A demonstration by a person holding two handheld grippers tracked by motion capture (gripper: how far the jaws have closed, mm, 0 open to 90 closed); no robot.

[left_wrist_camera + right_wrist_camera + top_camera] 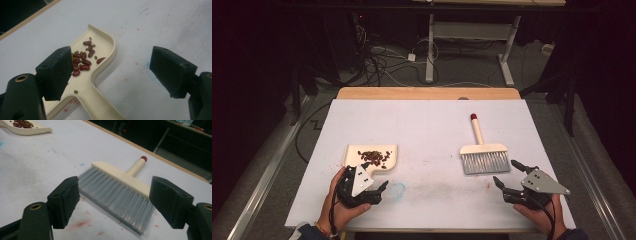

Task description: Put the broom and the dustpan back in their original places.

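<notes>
A cream dustpan [384,151] lies at the table's left front, holding a pile of red beans [374,157] and a few small green ones. My left gripper [374,176] stands open just in front of it. In the left gripper view the dustpan's handle [100,105] runs down beside the left finger [56,72], with the beans [83,61] just beyond it. A cream hand brush [483,152] with grey bristles and a red-tipped handle lies at the right. My right gripper [506,172] is open just short of the bristles [117,195], touching nothing.
The white table board [427,120] has red stains and a faint blue smudge [398,189] between the grippers. A wooden edge [427,93] runs along the far side. Beyond it are a desk frame and cables on the floor.
</notes>
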